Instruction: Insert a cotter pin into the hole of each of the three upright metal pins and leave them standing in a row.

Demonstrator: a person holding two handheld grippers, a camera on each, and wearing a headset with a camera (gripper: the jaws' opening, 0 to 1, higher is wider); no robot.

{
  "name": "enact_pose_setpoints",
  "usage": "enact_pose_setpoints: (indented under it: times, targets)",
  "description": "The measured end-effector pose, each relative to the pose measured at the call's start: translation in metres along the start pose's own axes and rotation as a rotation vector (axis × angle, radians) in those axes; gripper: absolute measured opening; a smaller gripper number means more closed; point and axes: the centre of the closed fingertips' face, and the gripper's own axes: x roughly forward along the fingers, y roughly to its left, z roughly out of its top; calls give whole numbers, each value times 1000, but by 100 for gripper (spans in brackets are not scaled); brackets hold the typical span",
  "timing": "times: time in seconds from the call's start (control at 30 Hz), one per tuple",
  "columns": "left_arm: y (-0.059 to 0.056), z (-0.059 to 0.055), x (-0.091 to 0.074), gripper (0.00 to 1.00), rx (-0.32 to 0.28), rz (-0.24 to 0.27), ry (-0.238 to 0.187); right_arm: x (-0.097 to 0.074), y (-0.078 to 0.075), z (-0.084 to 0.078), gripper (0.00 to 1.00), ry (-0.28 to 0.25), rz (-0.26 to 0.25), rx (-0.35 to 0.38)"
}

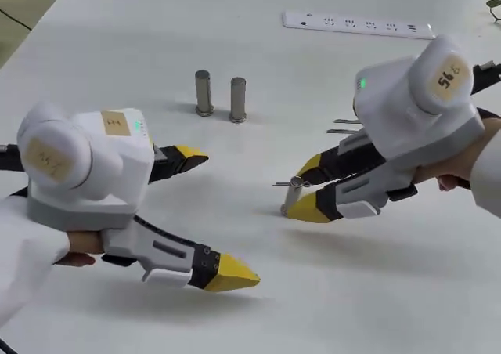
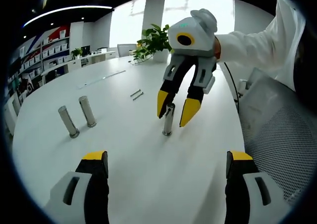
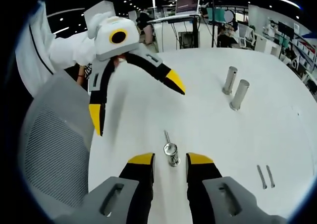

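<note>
The right gripper (image 1: pixel 304 188) is down at the white table (image 1: pixel 117 41), with one yellow-tipped jaw on each side of the nearest metal pin (image 3: pixel 172 154). In its own view a sliver of table shows between each jaw and the pin, so the jaws are drawn in close but are not clamped on it. The pin stands upright. A cotter pin (image 3: pixel 167 136) sticks out sideways through its top end, pointing toward the left gripper's side.

The left gripper (image 1: pixel 215 213) hovers low over the table, apart from that pin, with its jaws spread wide and only bare tabletop between them. A white sleeve (image 1: pixel 19 244) shows behind it.

Farther back, a second metal pin (image 1: pixel 203 93) and a third metal pin (image 1: pixel 238 99) stand upright just beside each other, well apart from the one between the right gripper's jaws.

Two loose cotter pins (image 1: pixel 343 127) lie flat, side by side, on the table beyond the right gripper, which partly hides them in the head view. A white power strip (image 1: pixel 356 25) lies along the far side of the table. The mesh back of a chair (image 3: pixel 54 149) stands at the table's edge near the person.
</note>
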Motion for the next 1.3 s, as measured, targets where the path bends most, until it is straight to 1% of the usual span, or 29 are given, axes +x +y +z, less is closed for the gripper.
enact_pose_setpoints:
  times: [0.1, 0.17, 0.23, 0.3, 0.37, 0.4, 0.43, 0.53, 0.57, 0.63, 0.67, 0.73, 0.77, 0.83, 0.87, 0.9, 1.0, 1.13, 1.3]
  targets:
    - [0, -8, -4, 99, -21, -1, 8, 2, 0, 0, 17, -2, 1, 2]
    - [2, -13, -5, 99, -28, 3, 19, 3, -1, -1, 15, -3, -2, 4]
    - [4, -15, -8, 99, -29, 8, 27, 4, -1, -1, 13, -3, 1, 6]
    - [7, -17, -10, 99, -43, 16, 26, 5, -1, -1, 11, -2, 2, -1]
    - [8, -17, -11, 99, -41, 24, 29, 5, -2, -2, 7, 1, 1, -7]
    - [8, -18, -12, 99, -41, 27, 31, 6, -4, -3, 5, 3, -9, -8]
    - [9, -19, -12, 99, -43, 29, 34, 6, -4, -3, 5, 2, -5, -7]
    - [9, -20, -13, 99, -46, 32, 39, 7, -4, -3, 5, -4, -1, -18]
    - [9, -20, -14, 99, -44, 33, 41, 7, -5, -3, 4, -9, -9, -31]
    - [10, -20, -13, 99, -49, 39, 41, 6, -8, 0, 4, -22, -27, -26]
    - [12, -19, -13, 99, -51, 51, 36, 6, -10, 0, 4, -22, -34, -34]
    - [14, -19, -13, 99, -55, 57, 32, 5, -15, 3, 4, -25, -52, -58]
    - [15, -19, -13, 98, -79, 59, 32, 5, -19, 5, 4, -24, -64, -66]
    - [17, -19, -14, 95, -79, 64, 26, 5, -25, 9, 4, -27, -71, -65]
    - [17, -18, -14, 95, -78, 66, 25, 5, -26, 9, 4, -27, -73, -65]
    - [19, -18, -14, 96, -79, 71, 23, 5, -31, 13, 4, -31, -81, -66]
    - [19, -17, -14, 96, -84, 68, 17, 5, -39, 19, 4, -35, -94, -68]
    - [19, -18, -14, 96, -79, 69, 19, 7, -46, 24, 4, -48, -96, -58]
    - [20, -18, -14, 96, -82, 68, 12, 8, -49, 26, 4, -52, -97, -56]
